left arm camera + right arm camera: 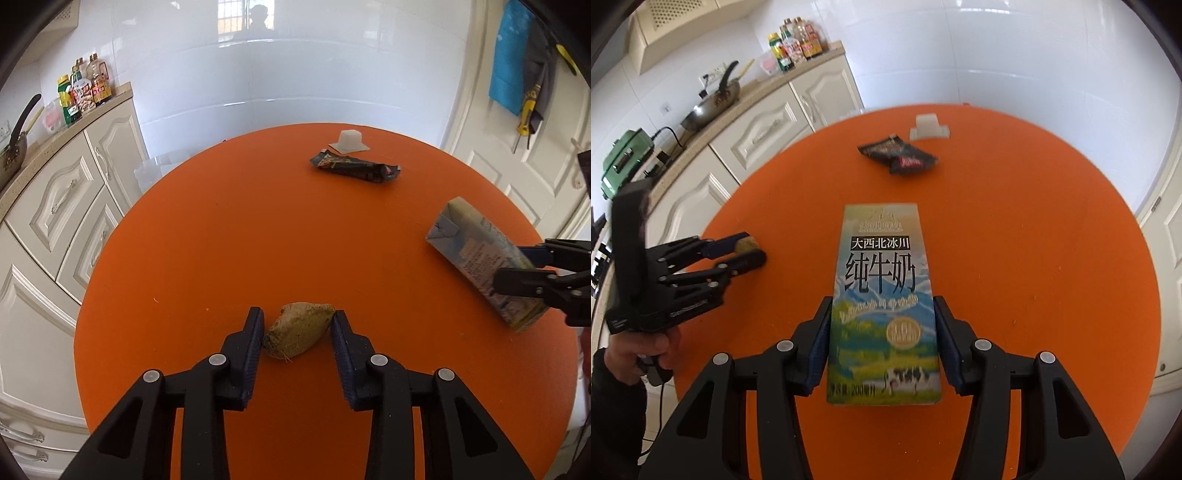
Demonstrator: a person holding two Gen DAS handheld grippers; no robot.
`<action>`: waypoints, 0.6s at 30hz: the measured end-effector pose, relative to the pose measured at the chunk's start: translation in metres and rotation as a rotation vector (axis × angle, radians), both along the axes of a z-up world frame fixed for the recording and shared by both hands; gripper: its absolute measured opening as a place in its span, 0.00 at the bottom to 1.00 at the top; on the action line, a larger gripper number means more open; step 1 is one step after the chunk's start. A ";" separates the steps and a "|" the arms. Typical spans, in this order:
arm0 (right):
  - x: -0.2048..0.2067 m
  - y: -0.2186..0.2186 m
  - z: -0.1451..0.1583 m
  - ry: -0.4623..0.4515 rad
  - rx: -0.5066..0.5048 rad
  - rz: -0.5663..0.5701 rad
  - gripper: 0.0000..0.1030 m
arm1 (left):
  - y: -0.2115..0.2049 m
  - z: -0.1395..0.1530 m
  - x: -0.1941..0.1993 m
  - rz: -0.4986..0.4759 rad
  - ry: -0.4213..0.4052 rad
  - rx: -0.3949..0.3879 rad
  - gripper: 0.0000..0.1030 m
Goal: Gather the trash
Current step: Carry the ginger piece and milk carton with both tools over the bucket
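Note:
A brownish-yellow lump of scrap lies on the round orange table between the fingers of my left gripper. Both pads touch its sides. The right wrist view shows that left gripper low at the table's left edge with the lump in it. My right gripper is shut on a milk carton, pads on its long sides. The carton hangs tilted over the table's right side in the right gripper. A dark snack wrapper lies farther back.
A small white block on a flat white piece sits near the table's far edge. Cream cabinets with bottles and a pan run along the left. A white door stands at right. A hand holds the left gripper.

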State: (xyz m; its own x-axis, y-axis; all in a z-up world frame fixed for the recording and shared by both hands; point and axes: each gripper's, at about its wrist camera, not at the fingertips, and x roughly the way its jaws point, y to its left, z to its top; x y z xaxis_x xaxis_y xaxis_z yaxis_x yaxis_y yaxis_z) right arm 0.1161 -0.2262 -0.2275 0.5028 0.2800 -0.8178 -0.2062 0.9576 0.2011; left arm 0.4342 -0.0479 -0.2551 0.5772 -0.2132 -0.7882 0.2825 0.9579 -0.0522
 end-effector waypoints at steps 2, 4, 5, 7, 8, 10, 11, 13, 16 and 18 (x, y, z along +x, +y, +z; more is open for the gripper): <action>0.000 0.001 -0.002 0.004 -0.005 0.002 0.53 | 0.002 0.001 -0.010 0.005 0.004 -0.017 0.30; 0.001 0.002 -0.003 0.006 -0.012 0.003 0.53 | 0.009 0.009 -0.026 0.013 0.009 -0.040 0.29; 0.002 0.003 -0.004 0.005 -0.016 0.004 0.53 | 0.013 0.008 -0.025 0.015 0.015 -0.052 0.24; 0.000 0.005 -0.004 -0.004 -0.032 0.005 0.51 | 0.014 0.014 -0.039 0.016 0.027 -0.072 0.12; -0.001 0.005 -0.004 -0.002 -0.031 0.002 0.51 | 0.015 0.014 -0.043 0.018 0.029 -0.078 0.12; -0.003 0.004 -0.004 -0.002 -0.021 -0.007 0.51 | 0.014 0.016 -0.054 0.022 0.029 -0.080 0.12; -0.005 0.002 -0.003 -0.001 -0.006 -0.012 0.51 | 0.014 0.017 -0.059 0.022 0.031 -0.087 0.12; -0.008 -0.002 -0.003 -0.005 0.019 -0.016 0.51 | 0.012 0.020 -0.067 0.019 0.038 -0.104 0.12; -0.014 -0.009 -0.001 -0.009 0.046 -0.034 0.51 | 0.012 0.019 -0.071 0.013 0.037 -0.113 0.12; -0.019 -0.017 0.003 -0.022 0.068 -0.053 0.51 | 0.008 0.025 -0.080 0.013 0.036 -0.123 0.12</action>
State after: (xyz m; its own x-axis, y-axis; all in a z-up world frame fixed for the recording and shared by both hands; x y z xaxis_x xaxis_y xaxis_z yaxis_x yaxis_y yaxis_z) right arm 0.0975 -0.2433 -0.2242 0.5361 0.3066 -0.7865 -0.1606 0.9517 0.2615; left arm 0.3540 -0.0401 -0.2306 0.5527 -0.3020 -0.7767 0.2657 0.9472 -0.1792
